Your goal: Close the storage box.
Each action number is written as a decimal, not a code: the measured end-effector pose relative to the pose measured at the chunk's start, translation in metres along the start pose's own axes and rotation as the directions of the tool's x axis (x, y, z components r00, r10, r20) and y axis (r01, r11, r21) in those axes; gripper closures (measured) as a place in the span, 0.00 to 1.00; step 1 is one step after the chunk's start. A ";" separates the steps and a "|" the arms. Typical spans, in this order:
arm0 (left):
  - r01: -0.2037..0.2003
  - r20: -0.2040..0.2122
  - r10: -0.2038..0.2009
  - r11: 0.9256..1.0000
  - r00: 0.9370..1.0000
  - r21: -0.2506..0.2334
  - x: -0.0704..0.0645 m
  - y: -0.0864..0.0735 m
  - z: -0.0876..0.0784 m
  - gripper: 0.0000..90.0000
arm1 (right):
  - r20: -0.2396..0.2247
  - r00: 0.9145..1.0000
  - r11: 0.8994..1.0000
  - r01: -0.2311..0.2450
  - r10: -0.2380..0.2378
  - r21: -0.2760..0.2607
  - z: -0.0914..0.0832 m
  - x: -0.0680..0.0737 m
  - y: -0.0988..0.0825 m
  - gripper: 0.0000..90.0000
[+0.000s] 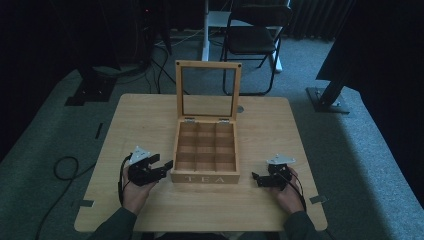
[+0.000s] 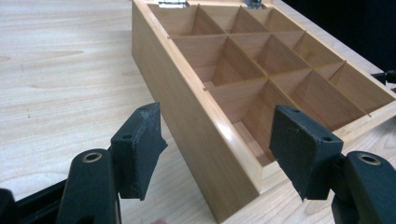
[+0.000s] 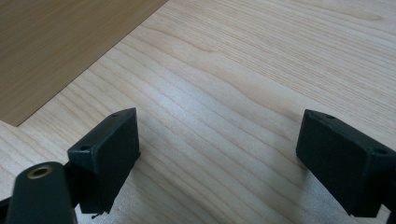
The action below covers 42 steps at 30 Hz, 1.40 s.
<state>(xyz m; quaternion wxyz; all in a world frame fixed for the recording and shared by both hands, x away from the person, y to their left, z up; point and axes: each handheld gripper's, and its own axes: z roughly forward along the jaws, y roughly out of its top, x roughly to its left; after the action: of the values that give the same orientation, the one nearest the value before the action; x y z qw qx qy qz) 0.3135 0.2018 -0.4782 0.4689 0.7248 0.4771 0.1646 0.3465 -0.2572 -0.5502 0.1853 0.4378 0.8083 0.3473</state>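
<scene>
A wooden tea box (image 1: 205,177) marked TEA stands mid-table, its glass-paned lid (image 1: 208,65) upright at the back and its nine compartments bare. My left gripper (image 1: 162,164) is open at the box's front left corner. In the left gripper view the box's side wall (image 2: 187,107) runs between the jaws of my left gripper (image 2: 217,114), with neither pad pressing on it. My right gripper (image 1: 256,177) rests open on the table to the right of the box. Bare wood lies between the jaws of my right gripper (image 3: 219,116), and the box wall (image 3: 56,42) is at the upper left.
The light wooden table (image 1: 145,115) has rounded corners. On the grey carpet behind it stand a black chair (image 1: 255,35) and two dark stand bases (image 1: 327,100) (image 1: 87,92). A cable (image 1: 65,167) loops on the floor at the left.
</scene>
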 end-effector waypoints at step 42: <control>-0.001 -0.067 -0.002 0.999 0.998 -0.041 0.026 0.063 0.022 0.37 | 0.015 1.000 1.000 -0.015 0.015 0.000 -0.001 0.002 -0.001 0.14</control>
<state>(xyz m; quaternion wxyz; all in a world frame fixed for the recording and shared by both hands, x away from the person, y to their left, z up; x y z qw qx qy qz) 0.3750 0.2056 -0.4420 0.4675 0.7090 0.4893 0.1984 0.3448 -0.2562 -0.5503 0.1889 0.4463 0.8036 0.3454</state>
